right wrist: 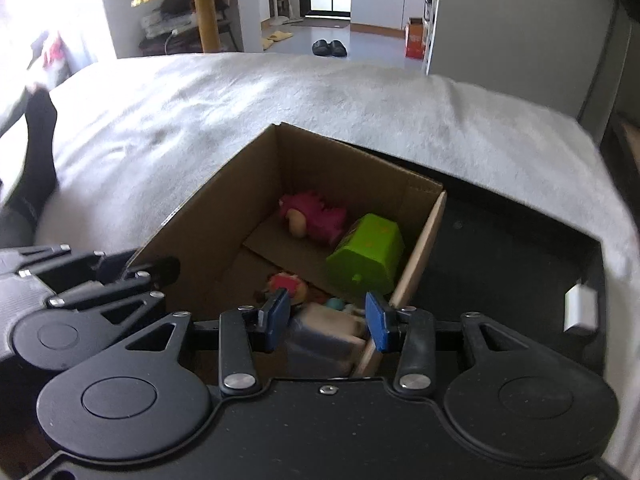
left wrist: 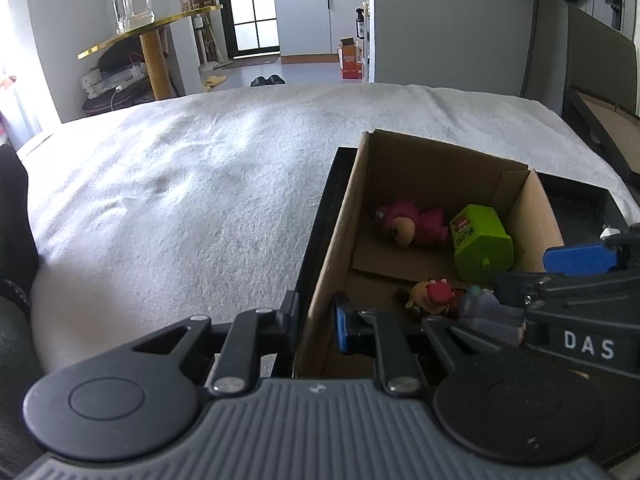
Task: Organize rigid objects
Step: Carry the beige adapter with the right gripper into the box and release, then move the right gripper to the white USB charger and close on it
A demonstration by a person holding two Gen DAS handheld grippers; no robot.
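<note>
We steady the cardboard box point(left wrist: 344, 216), our left gripper point(left wrist: 316, 322) clamped on its near wall. Our right gripper point(right wrist: 328, 316), narrowly parted, grips the grey-lilac toy point(right wrist: 324, 340) at six o'clock inside; lower gently, then release.

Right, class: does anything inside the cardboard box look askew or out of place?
Yes: the green toy house lies tipped on its side by the right wall of the cardboard box, and the pink figure lies flat too.
</note>
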